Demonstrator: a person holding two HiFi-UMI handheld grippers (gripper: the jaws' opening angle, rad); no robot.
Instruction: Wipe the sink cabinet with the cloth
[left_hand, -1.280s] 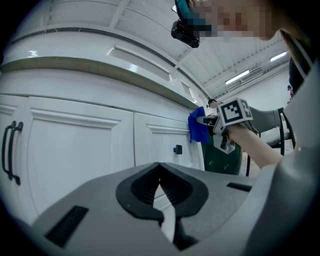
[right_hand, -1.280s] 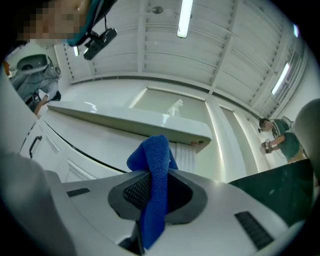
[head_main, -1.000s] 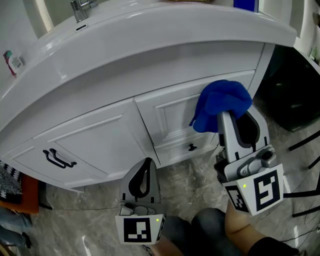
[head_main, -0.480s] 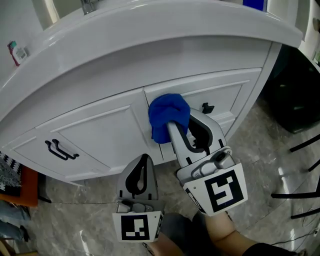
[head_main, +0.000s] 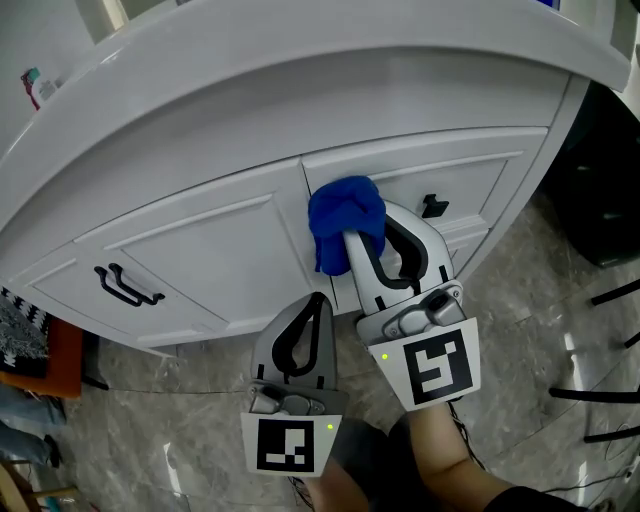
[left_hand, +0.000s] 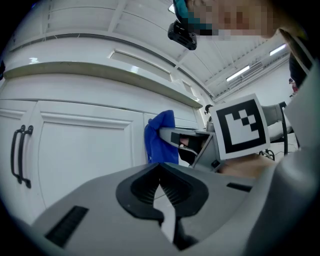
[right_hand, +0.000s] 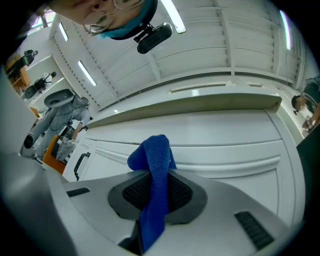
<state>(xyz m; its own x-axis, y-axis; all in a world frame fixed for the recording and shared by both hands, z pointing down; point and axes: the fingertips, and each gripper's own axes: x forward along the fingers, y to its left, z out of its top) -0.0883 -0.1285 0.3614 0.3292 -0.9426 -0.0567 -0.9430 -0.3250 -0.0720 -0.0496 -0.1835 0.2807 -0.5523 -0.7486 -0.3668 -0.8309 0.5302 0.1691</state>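
Grey marbled tile floor (head_main: 170, 440); white panelled ceiling (right_hand: 240, 35), bright strip lights (right_hand: 173, 17) overhead.

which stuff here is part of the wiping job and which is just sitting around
Job: blue cloth; right tool, shut on it; sink cabinet.
Idle: left tool, shut and empty; orange item on floor.

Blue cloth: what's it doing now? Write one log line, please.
right gripper: shut on blue cloth | blue cloth: at sink cabinet front | left gripper: shut, empty, low
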